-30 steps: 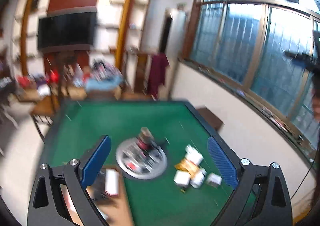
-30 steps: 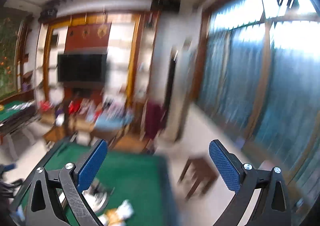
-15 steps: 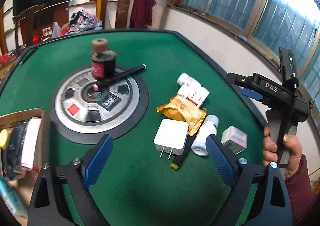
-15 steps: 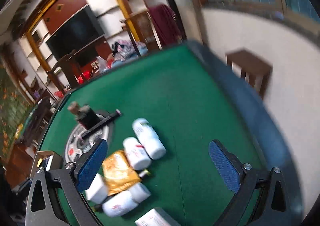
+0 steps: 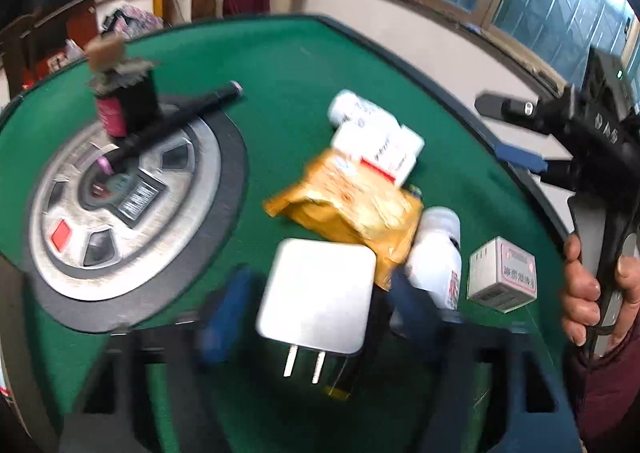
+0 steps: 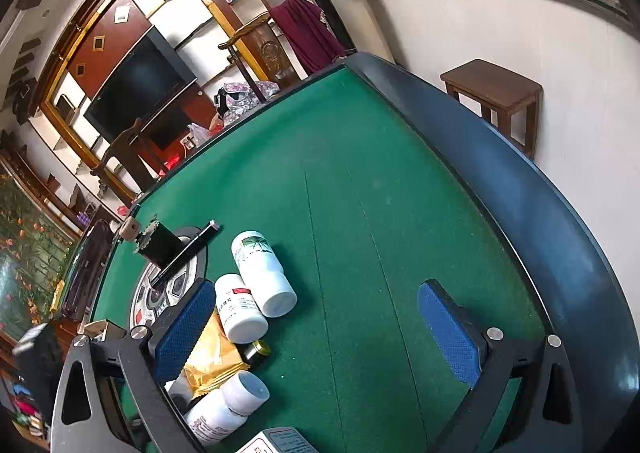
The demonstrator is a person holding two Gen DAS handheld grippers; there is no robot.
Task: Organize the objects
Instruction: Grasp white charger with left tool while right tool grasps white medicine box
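A pile of objects lies on the green table. A white plug adapter lies between the blurred blue fingers of my left gripper, which is open around it. Behind it are a yellow foil packet, white pill bottles and a small white box. My right gripper is open and empty over bare felt, right of the bottles and the packet. It also shows in the left wrist view, held by a hand.
A round silver panel in the table's middle carries a black-and-pink item and a black pen. The table's dark padded rim runs on the right. A wooden stool stands beyond it. A cardboard box sits at the left.
My left gripper has dropped down and forward onto the pile and narrowed around the white adapter. My right gripper has moved a little closer to the table.
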